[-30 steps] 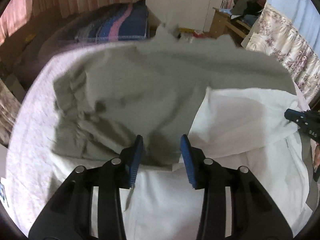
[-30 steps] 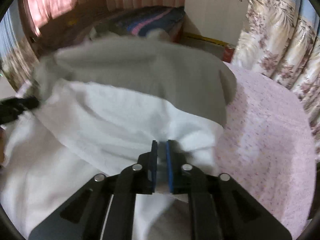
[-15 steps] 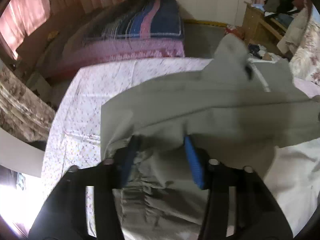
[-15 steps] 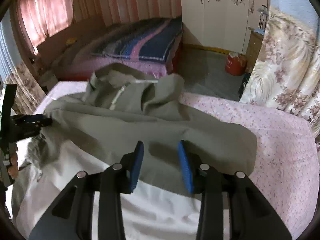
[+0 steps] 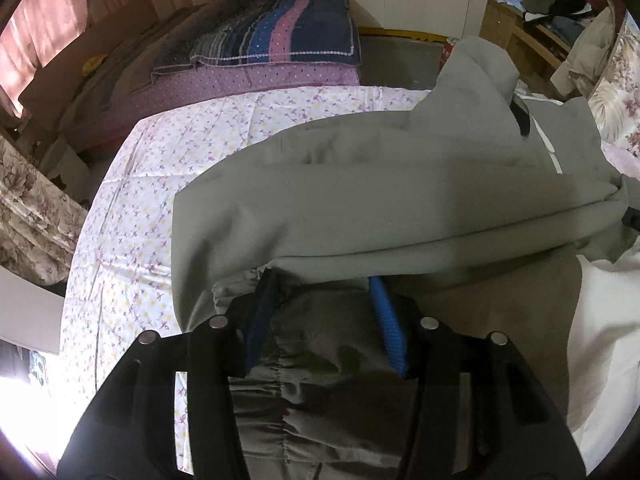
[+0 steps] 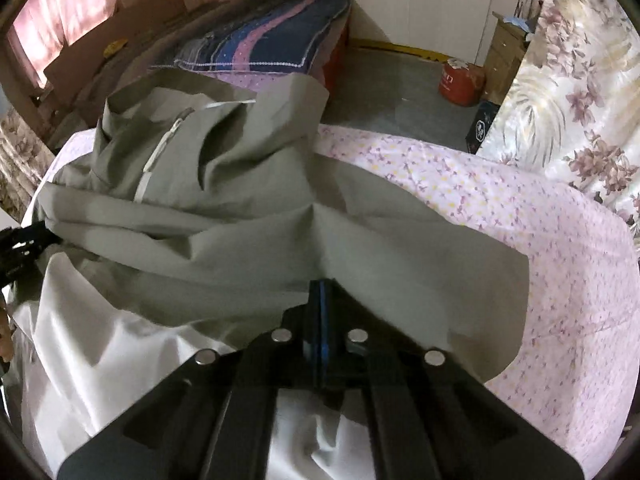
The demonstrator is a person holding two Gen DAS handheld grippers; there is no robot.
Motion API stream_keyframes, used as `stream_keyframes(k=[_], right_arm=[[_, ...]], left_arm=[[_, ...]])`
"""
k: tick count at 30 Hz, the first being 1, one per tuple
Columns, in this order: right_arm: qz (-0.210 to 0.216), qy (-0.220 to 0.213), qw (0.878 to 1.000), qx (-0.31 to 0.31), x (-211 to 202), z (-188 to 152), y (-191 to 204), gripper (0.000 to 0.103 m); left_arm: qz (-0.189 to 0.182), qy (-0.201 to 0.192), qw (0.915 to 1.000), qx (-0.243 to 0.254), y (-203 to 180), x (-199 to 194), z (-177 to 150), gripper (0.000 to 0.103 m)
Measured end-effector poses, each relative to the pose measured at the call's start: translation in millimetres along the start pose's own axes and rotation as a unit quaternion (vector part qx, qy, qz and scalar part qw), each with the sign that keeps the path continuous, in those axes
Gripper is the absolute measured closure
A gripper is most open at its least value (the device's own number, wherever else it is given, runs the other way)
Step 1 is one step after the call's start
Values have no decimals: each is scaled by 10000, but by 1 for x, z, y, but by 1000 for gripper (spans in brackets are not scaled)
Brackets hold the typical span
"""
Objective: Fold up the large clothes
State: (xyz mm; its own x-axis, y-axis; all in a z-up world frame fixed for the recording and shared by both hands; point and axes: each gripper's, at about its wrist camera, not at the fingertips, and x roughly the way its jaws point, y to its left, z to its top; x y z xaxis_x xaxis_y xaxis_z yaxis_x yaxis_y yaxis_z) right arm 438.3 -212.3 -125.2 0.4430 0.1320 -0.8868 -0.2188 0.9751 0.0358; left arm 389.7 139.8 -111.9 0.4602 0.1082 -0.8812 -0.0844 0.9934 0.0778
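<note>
A large grey-green jacket [image 5: 400,200] with a white lining [image 6: 120,360] lies on the bed with the pink flowered sheet [image 5: 160,168]. In the left wrist view a folded grey layer covers the tips of my left gripper [image 5: 324,284], whose blue pads stand apart over the elastic hem [image 5: 320,380]. In the right wrist view my right gripper [image 6: 322,292] is shut on a fold of the jacket [image 6: 320,232], which pulls up into a ridge. The hood and white zip [image 6: 160,148] lie at the far left.
A second bed with a striped blue and pink blanket [image 5: 280,36] stands behind. A red canister [image 6: 460,80] sits on the floor by a flowered curtain [image 6: 580,80]. A wooden desk [image 5: 520,28] with clothes is at the back right. The left gripper shows at the right view's left edge [image 6: 20,248].
The jacket's lower part was carried over the upper part. My right gripper let go, then closed again on the grey fold. My left gripper stayed open and slid under the folded layer.
</note>
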Motion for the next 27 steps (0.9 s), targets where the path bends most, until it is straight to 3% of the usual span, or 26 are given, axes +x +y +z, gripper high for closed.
stream_keyframes(k=[5, 7, 9, 13, 17, 19, 23, 27], right_arm=[[134, -346, 9991, -202, -29, -14, 3, 98], [299, -624, 9974, -219, -53, -27, 4, 84], [407, -893, 9949, -252, -79, -45, 4, 58], [276, -873, 9946, -483, -92, -77, 7, 58], [58, -656, 9966, -485, -77, -101, -1, 59], [-14, -567, 9970, -525, -68, -106, -4, 59], [-125, -487, 9962, -713, -58, -112, -4, 60], [-43, -458, 9968, -650, -55, -111, -7, 59]], left_arm=[[172, -329, 9987, 351, -8, -19, -9, 49], [308, -666, 9966, 383, -10, -44, -21, 22], [243, -1018, 9936, 428, -13, -72, -37, 15], [-59, -1165, 9922, 434, -18, -95, -66, 12], [-144, -766, 9963, 351, -18, -74, -84, 12], [-96, -498, 9982, 304, -17, -58, -89, 12], [39, -512, 9978, 429, -21, -50, -93, 11], [-59, -404, 9987, 300, -18, -47, -91, 10]])
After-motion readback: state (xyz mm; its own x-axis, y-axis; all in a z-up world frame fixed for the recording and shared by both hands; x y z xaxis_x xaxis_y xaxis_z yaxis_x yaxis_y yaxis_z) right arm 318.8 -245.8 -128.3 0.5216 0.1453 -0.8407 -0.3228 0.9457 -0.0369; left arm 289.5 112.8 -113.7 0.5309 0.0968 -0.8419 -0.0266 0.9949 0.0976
